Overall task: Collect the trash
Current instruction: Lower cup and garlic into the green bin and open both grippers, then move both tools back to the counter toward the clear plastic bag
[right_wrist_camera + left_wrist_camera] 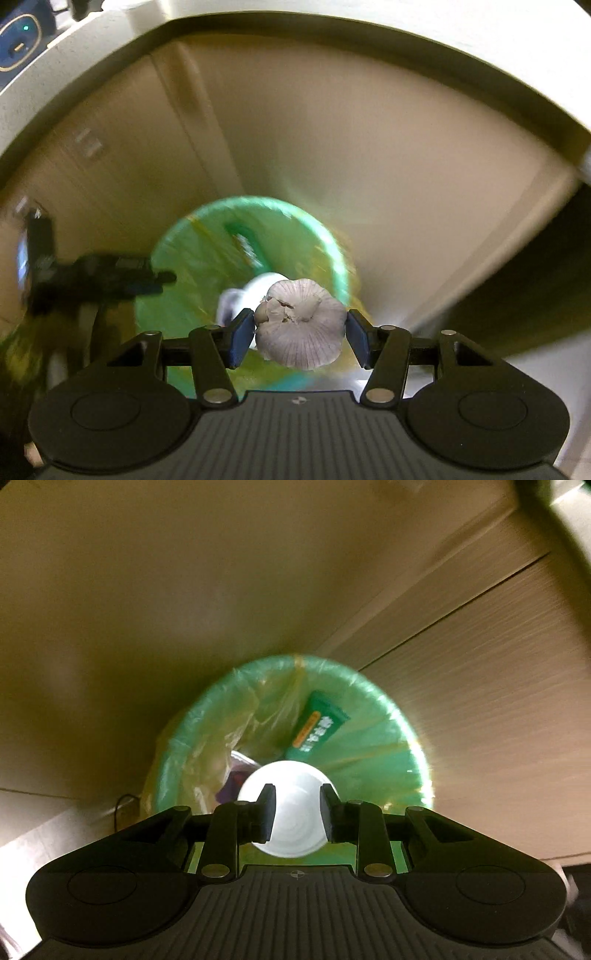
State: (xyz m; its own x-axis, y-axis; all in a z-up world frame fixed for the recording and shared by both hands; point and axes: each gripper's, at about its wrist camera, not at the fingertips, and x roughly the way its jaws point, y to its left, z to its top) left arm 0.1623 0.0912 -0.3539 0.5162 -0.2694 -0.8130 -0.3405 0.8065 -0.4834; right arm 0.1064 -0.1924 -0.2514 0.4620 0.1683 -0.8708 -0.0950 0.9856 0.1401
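Garlic bulb point(301, 323) | hung above green-lined bin point(332, 258) between right gripper point(301, 334) pads, touching left pad, right gap | left gripper point(297, 812) part-open around white cup point(291, 808) over bin point(388, 716), contact unclear

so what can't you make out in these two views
- Bin bottom: left view, hidden by the white cup and liner folds.
- Purple scrap in the bin: left view, mostly behind the cup, unidentifiable.
- Green box text: too blurred to read.
- Right view: motion blur smears the bin and left gripper; the garlic hides its near rim.
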